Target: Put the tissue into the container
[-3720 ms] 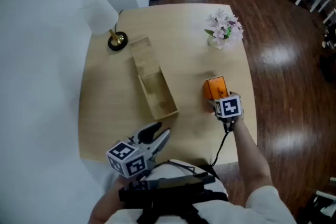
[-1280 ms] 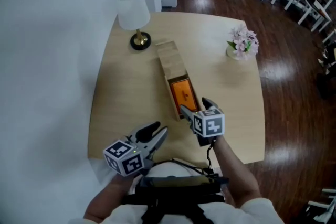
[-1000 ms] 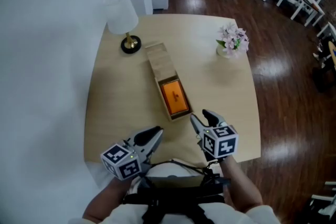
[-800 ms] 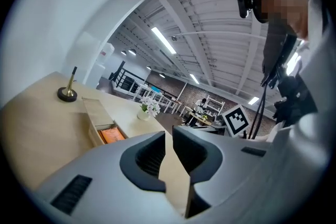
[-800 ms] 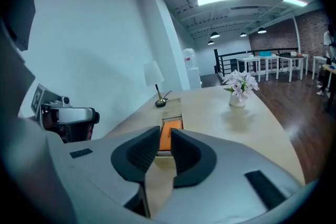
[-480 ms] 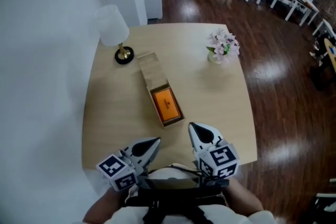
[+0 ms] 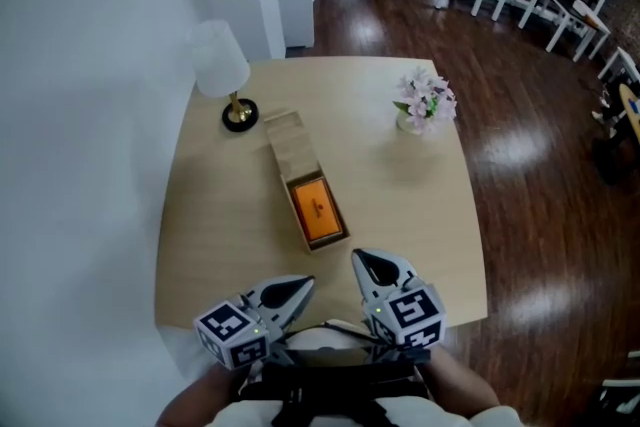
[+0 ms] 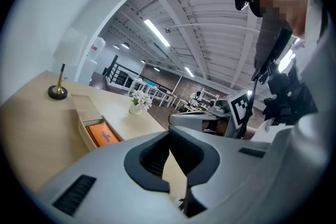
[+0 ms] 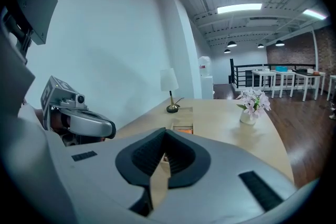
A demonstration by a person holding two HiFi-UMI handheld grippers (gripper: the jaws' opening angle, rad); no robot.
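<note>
An orange tissue pack (image 7: 317, 208) lies inside the near end of a long wooden container (image 7: 292, 155) on the table; the pack also shows in the left gripper view (image 8: 102, 134). Both grippers hang at the table's near edge, apart from the box. My left gripper (image 7: 300, 287) is shut with nothing in it, and so is my right gripper (image 7: 362, 260). In the right gripper view the container (image 9: 182, 124) lies straight ahead past the shut jaws.
A white-shaded lamp (image 7: 222, 70) on a brass foot stands at the table's far left corner. A small vase of pink flowers (image 7: 424, 101) sits at the far right. White tables and a dark wooden floor lie beyond the light wooden table (image 7: 405, 195).
The right gripper carried the orange pack into the container, let it go and drew back to the near edge. Both grippers' jaws have shut.
</note>
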